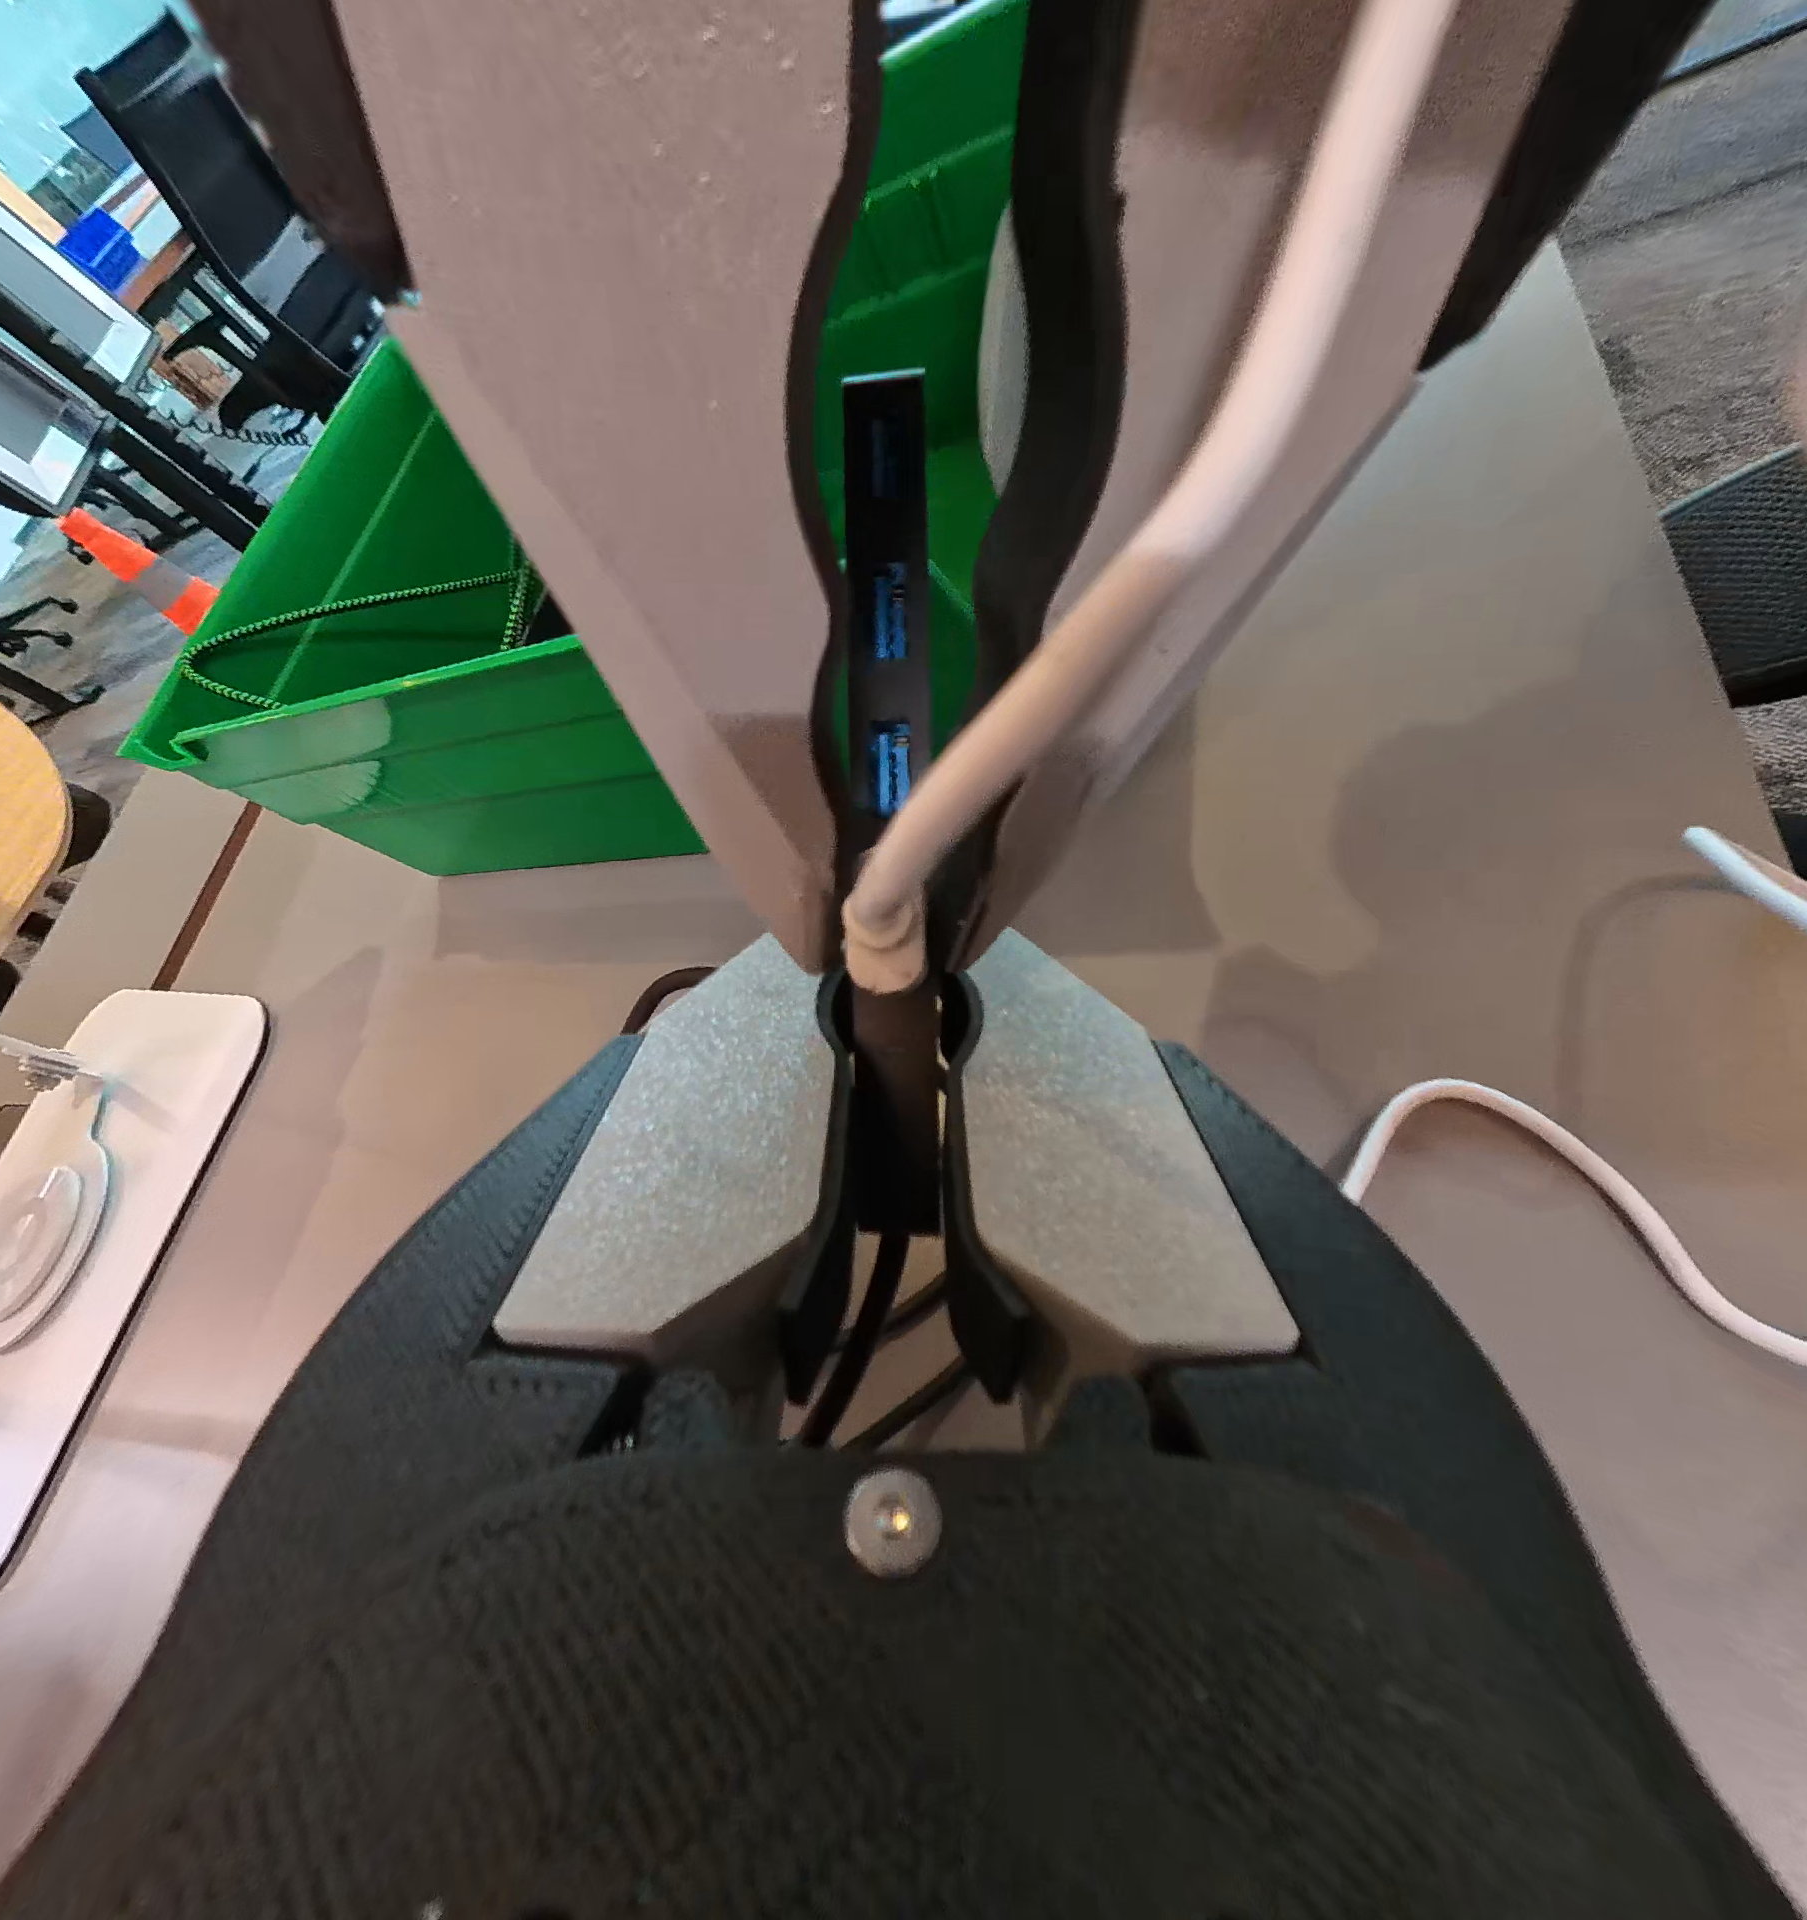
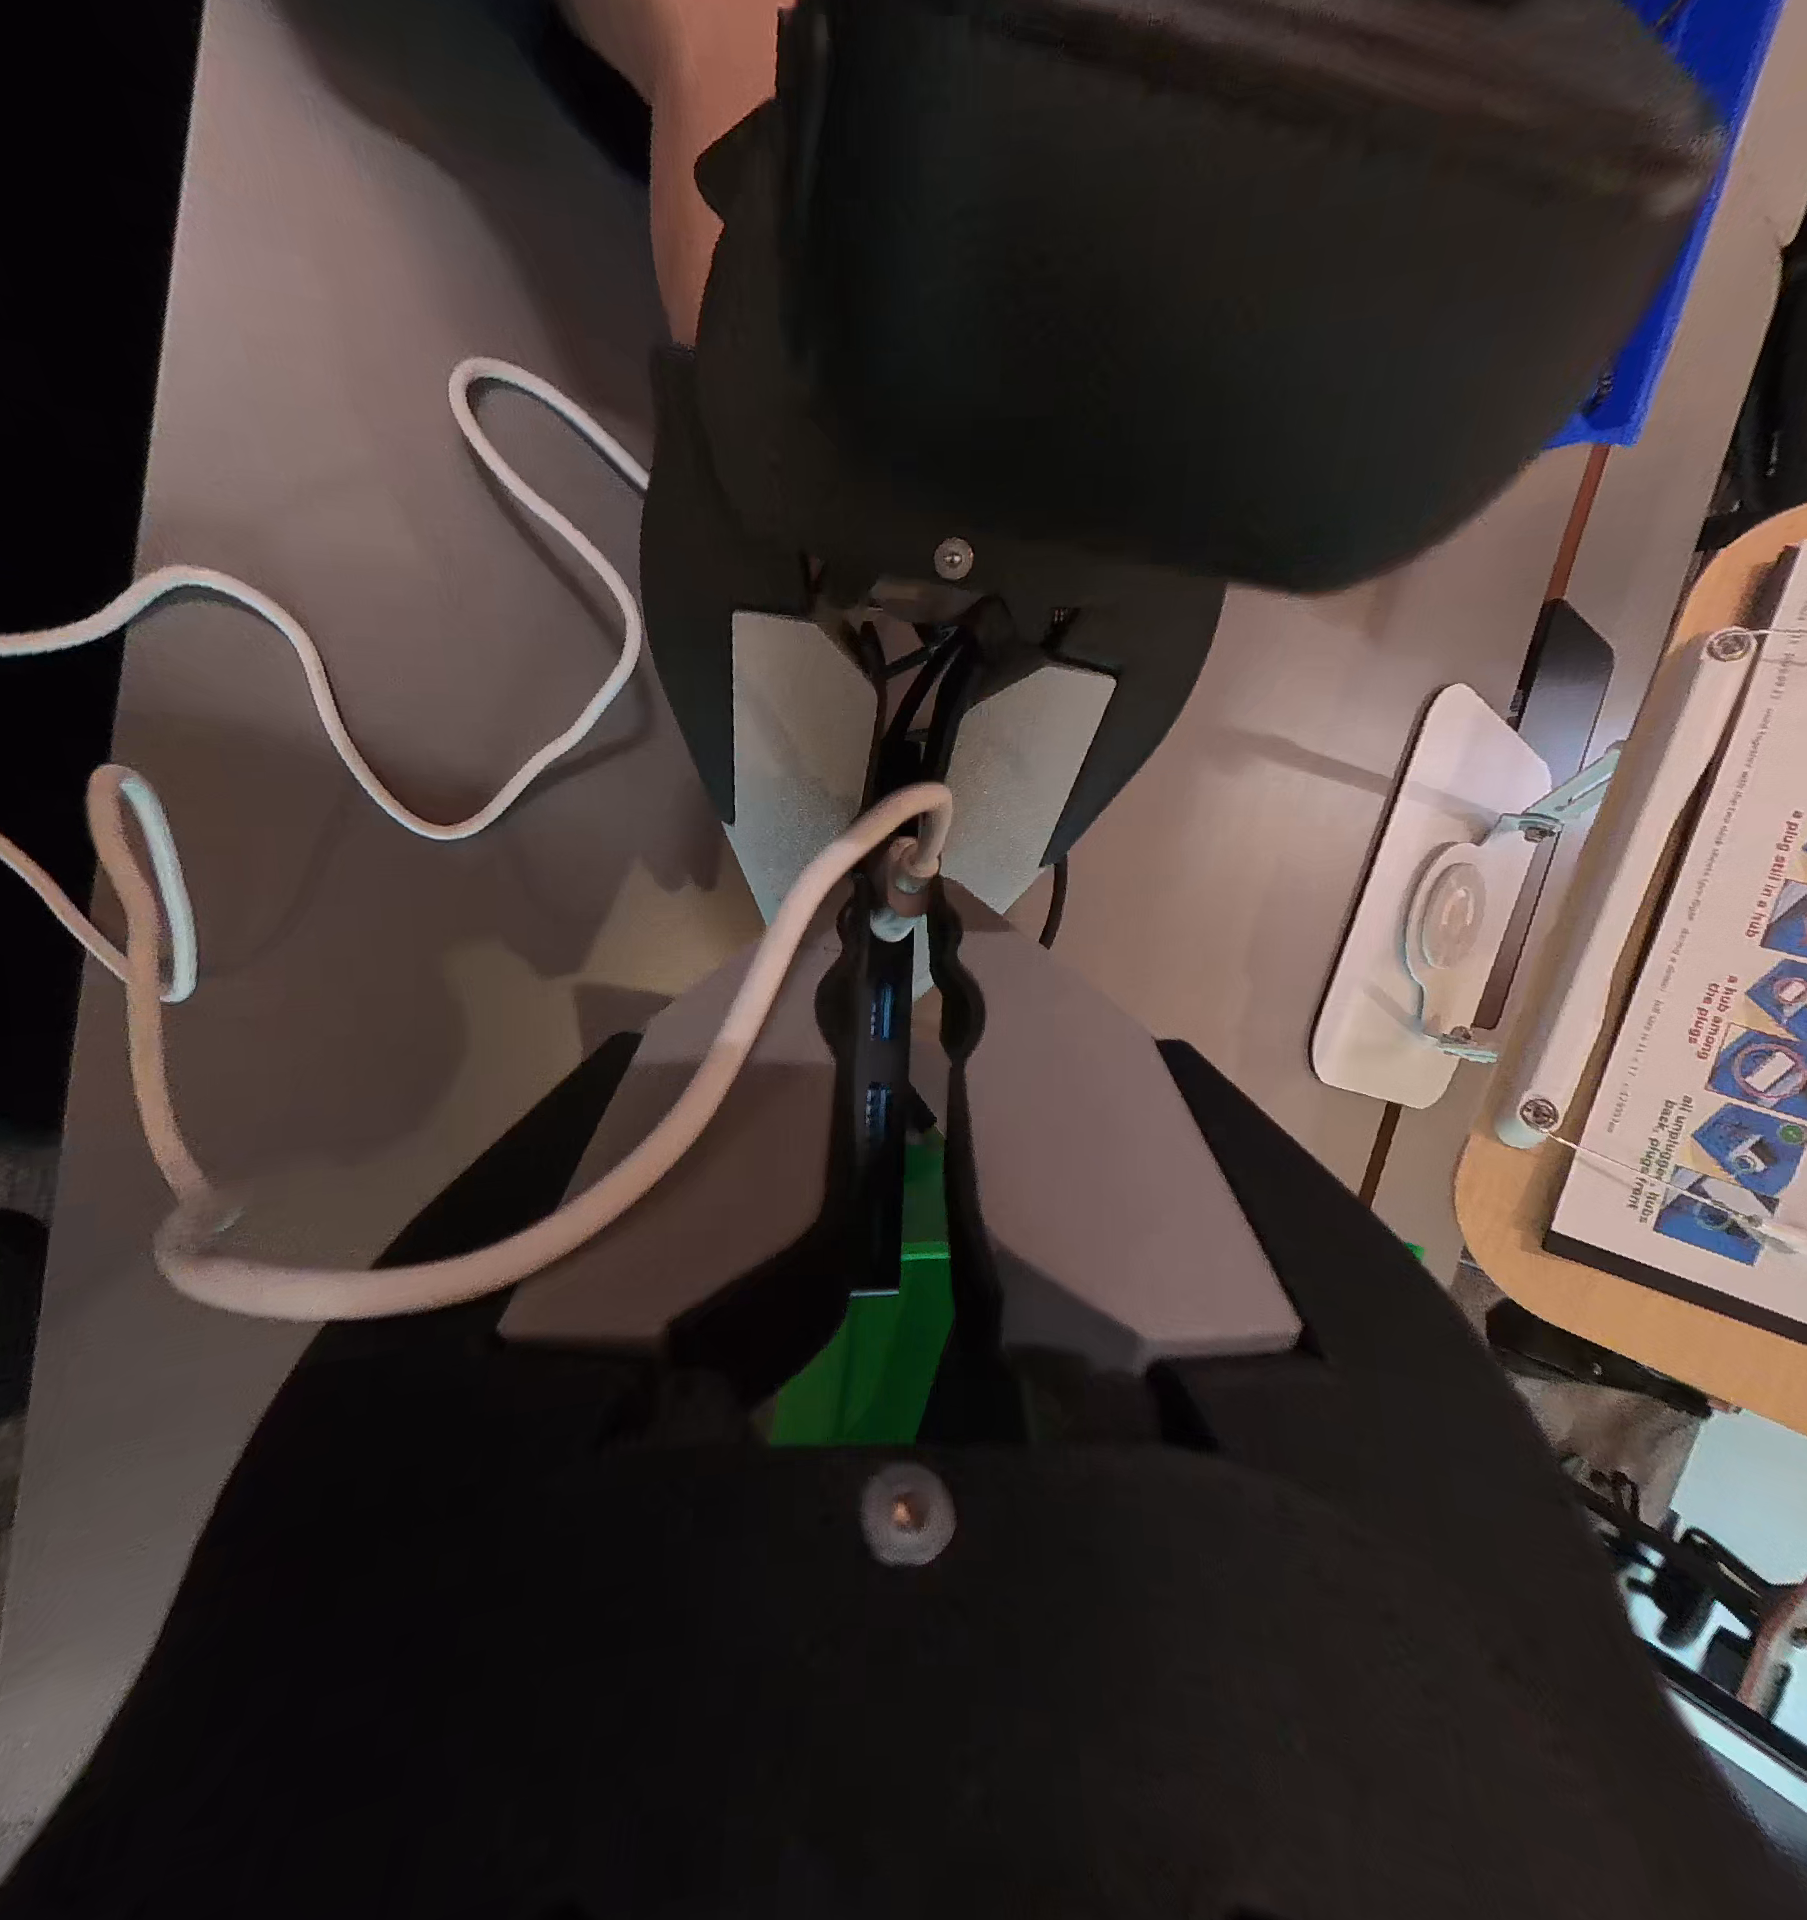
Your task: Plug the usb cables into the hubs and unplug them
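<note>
Grey table (image 2: 359, 312) beneath: both tongs clench black hub (image 1: 883, 582), white cable (image 2: 525, 1205) plugged.

Left gripper (image 1: 894, 997): black ribbed printed body filling the lower frame, one silver screw (image 1: 892, 1525) at centre. Two grey, speckled wedge-shaped fingers (image 1: 712, 1153) edged with wavy black pads. Thin black cables run down the slot between them.

Right gripper (image 2: 899, 935): same build, black textured body, grey faceted fingers (image 2: 1075, 1143), scalloped black inner pads, dull screw (image 2: 907, 1513) low at centre.
</note>
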A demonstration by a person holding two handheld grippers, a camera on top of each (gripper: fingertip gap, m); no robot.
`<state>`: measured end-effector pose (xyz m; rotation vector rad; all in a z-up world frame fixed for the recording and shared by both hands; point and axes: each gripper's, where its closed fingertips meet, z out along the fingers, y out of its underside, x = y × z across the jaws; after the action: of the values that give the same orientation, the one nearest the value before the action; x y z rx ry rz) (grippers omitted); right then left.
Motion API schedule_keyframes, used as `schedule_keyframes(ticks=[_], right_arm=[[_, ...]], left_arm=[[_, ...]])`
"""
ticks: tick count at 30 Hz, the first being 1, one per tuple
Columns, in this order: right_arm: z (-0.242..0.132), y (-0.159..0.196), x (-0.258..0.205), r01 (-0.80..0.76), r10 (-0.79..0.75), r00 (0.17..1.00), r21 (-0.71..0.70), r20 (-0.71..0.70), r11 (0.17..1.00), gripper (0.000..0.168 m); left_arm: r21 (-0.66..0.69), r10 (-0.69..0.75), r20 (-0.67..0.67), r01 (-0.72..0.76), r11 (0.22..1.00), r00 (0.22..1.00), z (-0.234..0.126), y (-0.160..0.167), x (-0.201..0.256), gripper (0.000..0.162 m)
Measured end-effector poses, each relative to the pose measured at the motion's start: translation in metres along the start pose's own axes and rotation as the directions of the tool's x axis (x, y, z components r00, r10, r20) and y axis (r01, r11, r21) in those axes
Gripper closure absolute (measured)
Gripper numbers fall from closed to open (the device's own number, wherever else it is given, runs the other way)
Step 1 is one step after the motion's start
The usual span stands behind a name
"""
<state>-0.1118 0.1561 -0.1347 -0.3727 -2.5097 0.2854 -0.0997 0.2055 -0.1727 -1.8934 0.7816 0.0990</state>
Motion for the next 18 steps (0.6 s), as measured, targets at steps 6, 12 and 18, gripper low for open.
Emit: schedule_keyframes(ticks=[6,12,18], right_arm=[[0.004,0.001,-0.001,0.05,-0.05,0.999,-0.047,0.004,0.998,0.163],[0.01,0.006,0.004,0.083,-0.086,0.995,-0.059,-0.051,0.995,0.163],[0.013,0.014,0.016,0.107,-0.118,0.984,-0.089,-0.129,0.99,0.163]], left_arm=[[-0.025,0.04,0.089,-0.038,0.999,0.995,0.002,0.002,-0.009,0.156],[-0.078,0.123,0.174,-0.111,0.991,0.977,0.006,0.006,-0.02,0.155],[-0.131,0.024,0.166,-0.002,0.991,0.986,0.012,0.012,-0.034,0.155]])
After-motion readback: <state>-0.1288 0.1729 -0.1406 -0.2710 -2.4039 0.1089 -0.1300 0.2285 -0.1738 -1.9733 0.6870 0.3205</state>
